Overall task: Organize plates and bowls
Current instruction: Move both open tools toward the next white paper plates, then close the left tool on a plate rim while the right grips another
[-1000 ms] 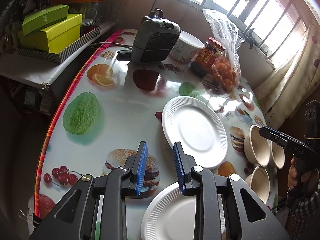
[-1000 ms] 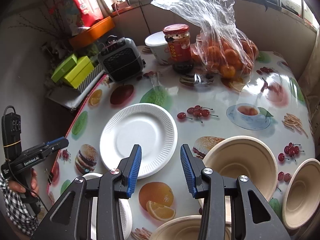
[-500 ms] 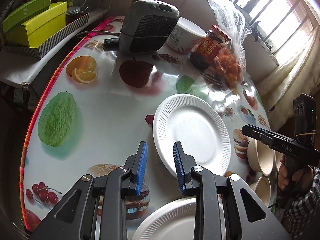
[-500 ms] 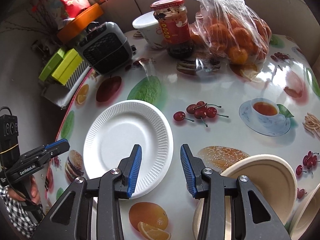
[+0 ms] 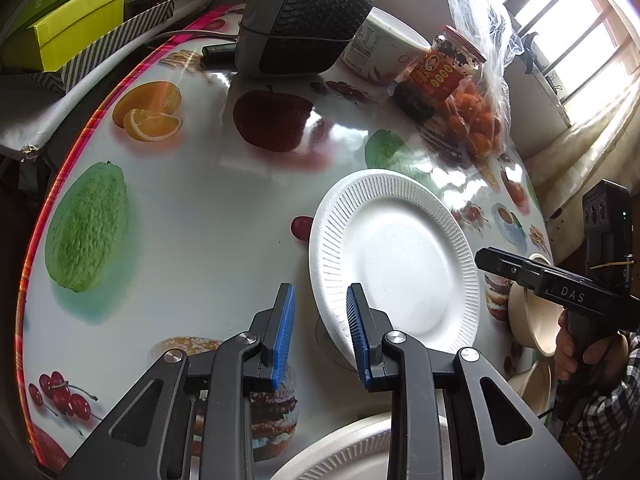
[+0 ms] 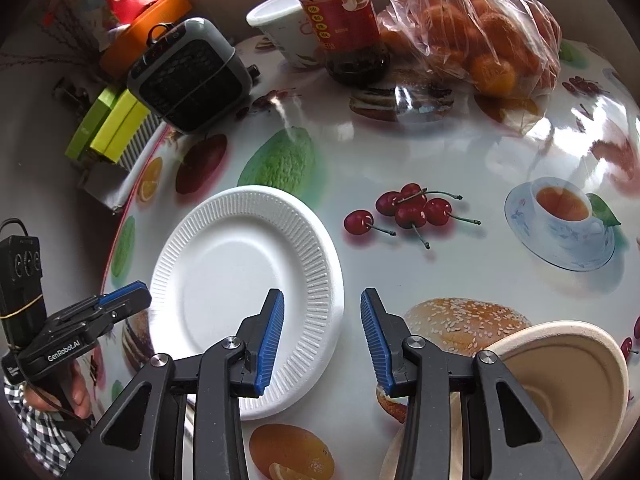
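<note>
at the far left edge, off the table, lime-green boxes (image 5: 64, 28) sit stacked on a striped tray, and just inside them a grey fan heater (image 5: 300, 20) stands at the back of the round table (image 5: 192, 216) with its fruit-and-burger print. in the left wrist view the left gripper (image 5: 320, 334) hangs over the table with its blue pads apart and nothing between them; the rim of the white foam plate (image 5: 396, 256) lies right at its right-hand pad, though whether they touch i cannot tell. a second white plate (image 5: 352, 456) shows at the bottom edge under that gripper's frame. right of the heater stand a white tub (image 5: 380, 46), a red-labelled jar (image 5: 440, 68) and a clear bag of oranges (image 5: 476, 116), the jar and bag close together. further right the right gripper (image 6: 322, 338) is likewise released, jaws spread and holding nothing, poised above the plate's right rim in its own view, with the left pad over the plate and the right pad over bare tablecloth. a hand (image 5: 580, 344) with a checked sleeve grips its handle. at the far right a beige paper bowl (image 6: 560, 372) sits beside the plate, just off the right gripper's frame, and the left wrist view shows another bowl (image 5: 532, 384) nearer the table edge.
</note>
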`<state>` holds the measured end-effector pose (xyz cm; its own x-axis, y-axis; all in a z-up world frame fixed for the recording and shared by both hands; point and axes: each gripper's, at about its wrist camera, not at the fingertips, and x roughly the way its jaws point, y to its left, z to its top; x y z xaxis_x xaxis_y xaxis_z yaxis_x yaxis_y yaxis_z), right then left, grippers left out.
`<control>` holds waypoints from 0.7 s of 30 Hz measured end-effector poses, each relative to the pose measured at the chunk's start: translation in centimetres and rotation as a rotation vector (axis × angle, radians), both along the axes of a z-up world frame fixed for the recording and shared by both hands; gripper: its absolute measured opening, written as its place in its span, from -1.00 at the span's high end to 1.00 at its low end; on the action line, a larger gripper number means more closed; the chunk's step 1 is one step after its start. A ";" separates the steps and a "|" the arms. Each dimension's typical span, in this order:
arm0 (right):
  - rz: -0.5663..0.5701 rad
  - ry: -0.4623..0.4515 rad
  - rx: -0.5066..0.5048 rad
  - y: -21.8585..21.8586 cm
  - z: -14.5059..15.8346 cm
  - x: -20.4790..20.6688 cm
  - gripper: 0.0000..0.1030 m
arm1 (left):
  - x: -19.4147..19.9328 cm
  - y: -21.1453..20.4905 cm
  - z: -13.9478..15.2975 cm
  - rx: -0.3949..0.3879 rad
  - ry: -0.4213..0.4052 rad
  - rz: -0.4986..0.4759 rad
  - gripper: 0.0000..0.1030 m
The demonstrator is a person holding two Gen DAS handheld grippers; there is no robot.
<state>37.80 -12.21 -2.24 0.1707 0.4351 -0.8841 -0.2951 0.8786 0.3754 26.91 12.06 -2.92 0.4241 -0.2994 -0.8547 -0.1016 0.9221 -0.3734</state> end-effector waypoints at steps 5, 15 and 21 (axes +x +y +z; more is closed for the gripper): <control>-0.001 0.013 0.007 0.1 -0.5 0.4 0.23 | 0.2 0.0 -0.1 -0.010 0.003 0.008 0.46; 0.002 0.032 0.020 0.3 -1.2 0.6 0.41 | 0.6 -0.1 -0.7 -0.009 0.012 0.010 0.47; 0.003 0.037 0.025 0.3 -1.4 0.6 0.57 | 0.8 -0.4 -0.7 0.001 0.006 0.006 0.67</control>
